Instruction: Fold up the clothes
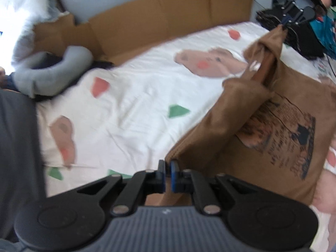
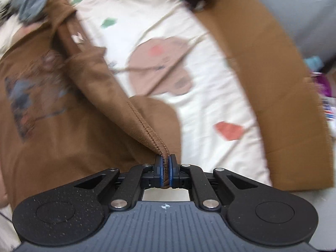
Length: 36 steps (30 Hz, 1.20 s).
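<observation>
Both tongs are closed on the brown shirt (image 2: 52, 126): right tongs (image 2: 166, 172) pinch a stitched hem, left tongs (image 1: 168, 175) a corner. It hangs half-raised over the bed (image 1: 136, 96). I'd keep both corners level and taut, then carry them over together so the fold lands straight, clear of the cardboard (image 1: 168, 19).

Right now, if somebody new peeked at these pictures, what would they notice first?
The big brown T-shirt with a dark print, lifted off the bed on the right. Both grippers pinch it: the left gripper holds its near edge, the right gripper is clamped on a stitched hem. Underneath lies a white bedsheet dotted with bears and coloured shapes, with cardboard standing behind.
</observation>
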Motion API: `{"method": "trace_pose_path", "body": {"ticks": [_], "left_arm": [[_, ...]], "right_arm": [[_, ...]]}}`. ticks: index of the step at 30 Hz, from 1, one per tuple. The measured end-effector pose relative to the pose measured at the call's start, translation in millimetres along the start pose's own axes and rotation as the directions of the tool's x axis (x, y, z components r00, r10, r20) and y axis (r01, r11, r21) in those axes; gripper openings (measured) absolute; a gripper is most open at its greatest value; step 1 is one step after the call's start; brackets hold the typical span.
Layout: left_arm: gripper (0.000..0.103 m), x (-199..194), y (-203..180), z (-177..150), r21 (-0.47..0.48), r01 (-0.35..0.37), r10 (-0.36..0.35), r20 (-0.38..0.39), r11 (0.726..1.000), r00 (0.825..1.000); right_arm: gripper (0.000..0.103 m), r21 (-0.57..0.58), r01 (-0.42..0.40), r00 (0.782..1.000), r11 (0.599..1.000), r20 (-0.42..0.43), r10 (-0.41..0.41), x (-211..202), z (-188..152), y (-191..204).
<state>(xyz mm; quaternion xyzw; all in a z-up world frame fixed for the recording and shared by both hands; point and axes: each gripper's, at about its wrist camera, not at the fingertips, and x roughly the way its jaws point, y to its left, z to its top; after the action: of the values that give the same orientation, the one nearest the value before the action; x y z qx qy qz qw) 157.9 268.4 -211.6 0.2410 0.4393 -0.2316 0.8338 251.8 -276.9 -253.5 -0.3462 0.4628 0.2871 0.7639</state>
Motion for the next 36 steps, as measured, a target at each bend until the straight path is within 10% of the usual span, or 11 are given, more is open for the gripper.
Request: {"method": "trace_pose_path", "body": {"ticks": [15,36], "left_arm": [[0.004,8.4,-18.0,1.4,-0.057,-0.203,0.208,0.095,0.978,0.974],[0.003,90.9,48.6,55.2,-0.139,-0.466,0.474,0.033,0.874,0.880]], "right_arm": [[0.001,0.310,0.296,0.939,0.904,0.079,-0.335,20.9,-12.7,3.5],[0.001,0.377,0.404,0.871,0.833,0.120,-0.477,95.8,80.8,-62.3]]}}
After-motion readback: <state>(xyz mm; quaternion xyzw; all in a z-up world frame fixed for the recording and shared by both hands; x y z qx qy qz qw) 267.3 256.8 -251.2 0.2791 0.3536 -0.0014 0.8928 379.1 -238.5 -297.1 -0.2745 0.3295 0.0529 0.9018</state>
